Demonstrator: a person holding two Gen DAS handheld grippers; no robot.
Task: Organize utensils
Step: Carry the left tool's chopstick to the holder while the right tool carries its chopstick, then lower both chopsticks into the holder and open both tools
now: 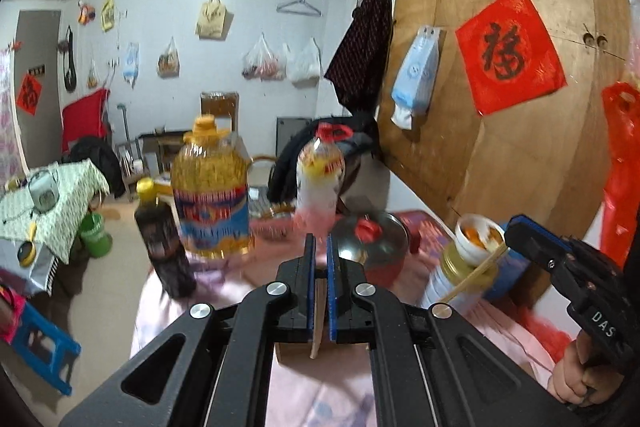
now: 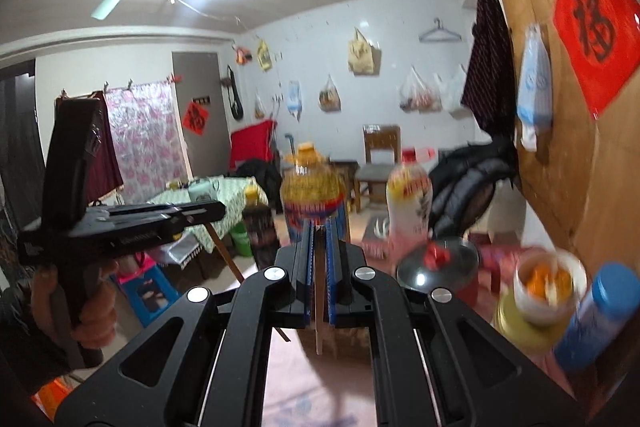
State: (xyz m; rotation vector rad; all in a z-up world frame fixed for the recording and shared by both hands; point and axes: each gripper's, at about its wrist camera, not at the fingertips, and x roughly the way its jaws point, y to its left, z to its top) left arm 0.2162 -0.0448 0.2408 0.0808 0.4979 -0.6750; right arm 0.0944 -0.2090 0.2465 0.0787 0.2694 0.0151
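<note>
In the left wrist view my left gripper (image 1: pixel 319 239) is shut on a pale wooden chopstick (image 1: pixel 317 315), which hangs down from between the blue pads. My right gripper (image 1: pixel 516 231) shows at the right, held by a hand, with another chopstick (image 1: pixel 476 275) slanting down-left from its tip. In the right wrist view my right gripper (image 2: pixel 319 223) is shut on its chopstick (image 2: pixel 319 311), which stands nearly upright between the pads. The left gripper (image 2: pixel 218 213) appears at the left with its chopstick (image 2: pixel 240 275) slanting down. A brown box-like thing (image 1: pixel 344 351) lies below the jaws, mostly hidden.
On the pink-clothed table (image 1: pixel 320 395) stand a big oil jug (image 1: pixel 210 195), a dark sauce bottle (image 1: pixel 164 239), a red-capped bottle (image 1: pixel 320 179), a lidded pot (image 1: pixel 370 239), a bowl of orange food (image 1: pixel 478 233) on a jar, and a blue-capped bottle (image 2: pixel 600 311). A wooden wall is on the right.
</note>
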